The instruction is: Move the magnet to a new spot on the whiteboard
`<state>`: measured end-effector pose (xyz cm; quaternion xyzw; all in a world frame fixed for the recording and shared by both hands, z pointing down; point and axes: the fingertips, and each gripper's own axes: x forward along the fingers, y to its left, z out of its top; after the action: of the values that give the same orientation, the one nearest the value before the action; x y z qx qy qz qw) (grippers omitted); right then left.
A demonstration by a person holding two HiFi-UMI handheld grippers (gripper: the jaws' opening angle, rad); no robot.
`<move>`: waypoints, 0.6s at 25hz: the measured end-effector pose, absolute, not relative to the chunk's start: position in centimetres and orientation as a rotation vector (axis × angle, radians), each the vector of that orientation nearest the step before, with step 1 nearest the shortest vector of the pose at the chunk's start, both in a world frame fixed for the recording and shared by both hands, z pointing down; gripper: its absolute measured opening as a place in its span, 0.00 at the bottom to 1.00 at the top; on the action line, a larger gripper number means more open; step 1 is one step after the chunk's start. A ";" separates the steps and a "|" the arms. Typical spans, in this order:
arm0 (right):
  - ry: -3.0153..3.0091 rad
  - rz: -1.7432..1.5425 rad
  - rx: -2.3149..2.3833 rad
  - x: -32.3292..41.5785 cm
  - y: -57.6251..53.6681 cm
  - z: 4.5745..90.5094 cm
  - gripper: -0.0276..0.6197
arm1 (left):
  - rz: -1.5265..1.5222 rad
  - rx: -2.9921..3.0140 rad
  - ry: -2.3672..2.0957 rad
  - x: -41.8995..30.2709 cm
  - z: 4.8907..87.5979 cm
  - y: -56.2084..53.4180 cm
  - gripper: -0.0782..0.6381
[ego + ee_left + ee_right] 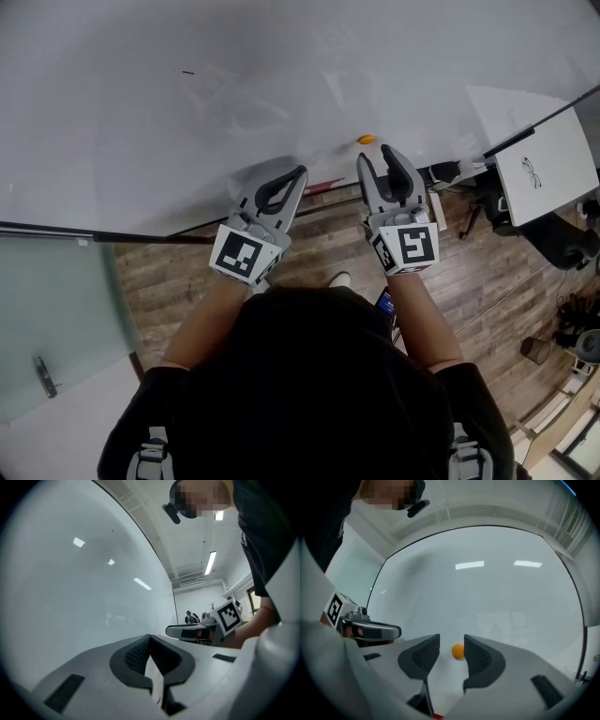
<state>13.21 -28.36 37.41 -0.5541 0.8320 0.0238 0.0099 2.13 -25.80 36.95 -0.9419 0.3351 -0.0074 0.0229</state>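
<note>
One wide whiteboard [141,112] ahead, both grippers level toward it: left gripper [301,172] clenched shut on nothing, right gripper [378,155] released with jaws apart; small orange magnet [366,140] stuck on board just beyond right jaw tips, framed in gap between them, ungripped

Glossy smooth whiteboard [141,122], wood-plank flr [178,272]

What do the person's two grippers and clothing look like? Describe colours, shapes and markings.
Both the left gripper and right gripper are light grey, with curved jaws lined by black ribbed pads. Each carries a white cube printed with black square markers. The person wears a black short-sleeved top.
</note>
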 end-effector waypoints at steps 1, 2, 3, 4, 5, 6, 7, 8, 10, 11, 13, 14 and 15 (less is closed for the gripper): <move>2.606 0.081 -1.713 13.0 -27.8 37.1 0.26 | -0.017 -2.917 1.030 2.0 36.7 -25.5 0.11; 2.612 0.085 -1.704 12.9 -27.3 36.8 0.26 | -0.012 -2.919 1.021 2.0 36.5 -25.3 0.11; 2.615 0.089 -1.703 13.0 -26.8 36.6 0.26 | -0.006 -2.922 1.010 2.1 36.4 -25.1 0.11; 2.615 0.094 -1.703 13.0 -26.3 36.4 0.25 | 0.000 -2.926 0.996 2.2 36.3 -24.8 0.11; 2.614 0.096 -1.704 13.0 -25.8 36.3 0.25 | 0.003 -2.931 0.981 2.1 36.2 -24.5 0.11; 2.611 0.090 -1.704 12.9 -25.3 36.2 0.24 | 0.002 -2.935 0.968 2.0 36.2 -24.1 0.11; 2.605 0.078 -1.707 12.8 -24.8 36.1 0.23 | -0.003 -2.940 0.958 1.8 36.2 -23.7 0.11; 2.598 0.062 -1.715 12.7 -24.3 36.2 0.17 | -0.007 -2.943 0.949 1.6 36.3 -23.3 0.11; 2.589 0.031 -1.731 12.5 -23.5 36.4 0.09 | -0.013 -2.950 0.939 1.2 36.4 -22.5 0.11; 2.593 0.019 -1.730 12.5 -23.1 36.6 0.06 | -0.017 -2.954 0.933 1.2 36.5 -22.2 0.11; 2.619 0.006 -1.712 12.2 -22.5 37.1 0.05 | -0.023 -2.962 0.920 1.2 36.8 -21.9 0.11; 2.636 0.003 -1.698 11.8 -22.0 37.3 0.05 | -0.024 -2.966 0.914 1.0 36.9 -21.6 0.11; 2.653 0.001 -1.682 11.3 -21.5 37.4 0.05 | -0.025 -2.969 0.909 0.7 37.1 -21.3 0.11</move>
<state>11.30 -21.47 37.42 -0.5355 0.8446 0.0003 0.0000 0.67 -21.33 37.06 -0.9560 0.2926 -0.0082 0.0185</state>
